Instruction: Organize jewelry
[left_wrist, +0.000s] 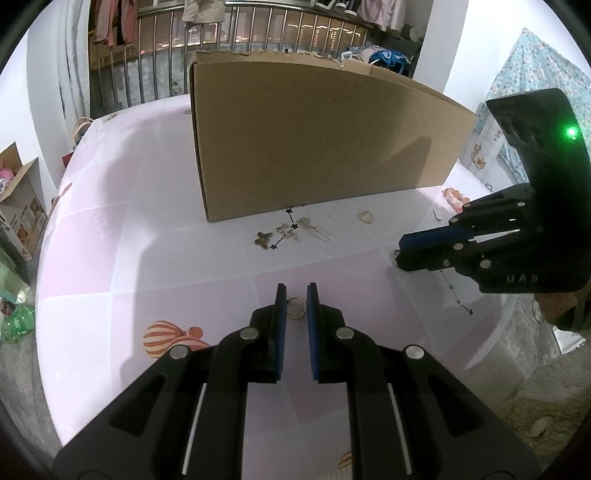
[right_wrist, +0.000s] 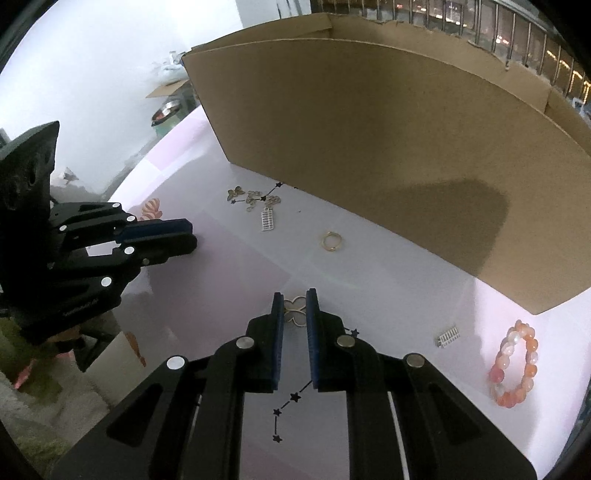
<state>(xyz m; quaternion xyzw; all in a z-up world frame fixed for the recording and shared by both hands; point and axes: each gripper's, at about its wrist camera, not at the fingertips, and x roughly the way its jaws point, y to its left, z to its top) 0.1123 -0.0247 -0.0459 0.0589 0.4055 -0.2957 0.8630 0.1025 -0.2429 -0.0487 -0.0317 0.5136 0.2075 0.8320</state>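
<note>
Between the blue-padded jaws of the left gripper (left_wrist: 296, 295), in the left wrist view, sits a thin gold ring (left_wrist: 296, 308); the jaws stand nearly closed with the ring caught between their ribbed rubber pads. Ahead of the jaws, close to the foot of a plain corrugated cardboard box (left_wrist: 314, 136), lies a small heap of gold charms (left_wrist: 286, 233), one butterfly-shaped, with a little silver comb-like piece at its right end. Farther right of the jaws rests a second gold ring (left_wrist: 366, 216), and beyond it a bracelet of round orange and pink beads (left_wrist: 455, 196), partly hidden by the right gripper (left_wrist: 400, 254), matte black plastic with round silver rivets. The table (left_wrist: 129, 221) wears a glossy pink-and-white checked cover printed with striped balloons and black star chains; behind it run metal railings with clothes hanging above. Under the right wrist view, the right gripper's jaws are almost closed on a flat gold cutout charm of looping lobes (right_wrist: 295, 312), pinched between the pads. Ahead of those jaws lies the gold ring; to their right a small silver comb-shaped charm (right_wrist: 447, 336) and the bead bracelet; to their left the left gripper.
</note>
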